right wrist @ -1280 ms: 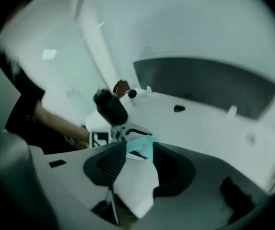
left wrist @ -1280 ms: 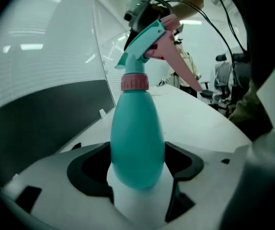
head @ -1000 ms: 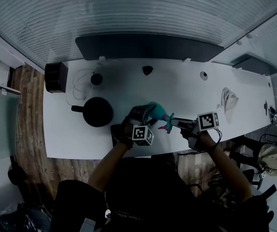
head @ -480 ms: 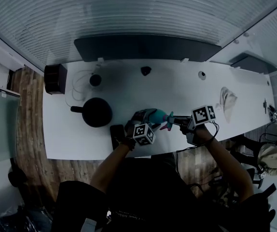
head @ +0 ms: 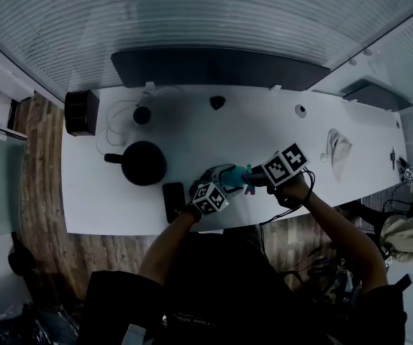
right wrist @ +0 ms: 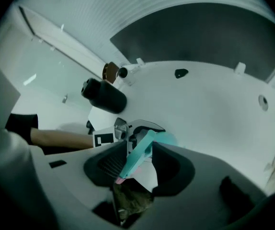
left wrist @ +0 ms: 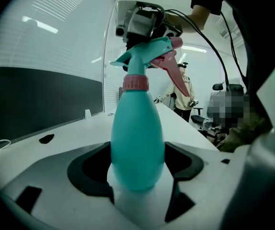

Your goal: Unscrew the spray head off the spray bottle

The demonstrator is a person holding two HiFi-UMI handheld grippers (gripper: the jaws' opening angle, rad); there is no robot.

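Note:
A teal spray bottle (left wrist: 136,138) with a pink collar (left wrist: 136,83) and a teal spray head (left wrist: 149,54) with a pink trigger is held above the table's front edge. My left gripper (left wrist: 137,176) is shut on the bottle's lower body. In the head view the bottle (head: 229,172) lies between both hands. My right gripper (right wrist: 137,164) reaches down over the spray head (right wrist: 140,155), which lies slantwise between its dark pads and touches both. Its jaws have just been closing around that head. The left gripper (right wrist: 123,131) shows beyond it.
On the white table (head: 192,131) stand a black round pot (head: 143,162), a dark phone (head: 172,201), a black box (head: 81,112) at the far left and a crumpled cloth (head: 338,149) at the right. A dark panel (head: 217,67) runs along the back edge.
The right gripper has swung left from beside the spray head to over it and rolled. The left gripper has shifted right and rolled with the bottle.

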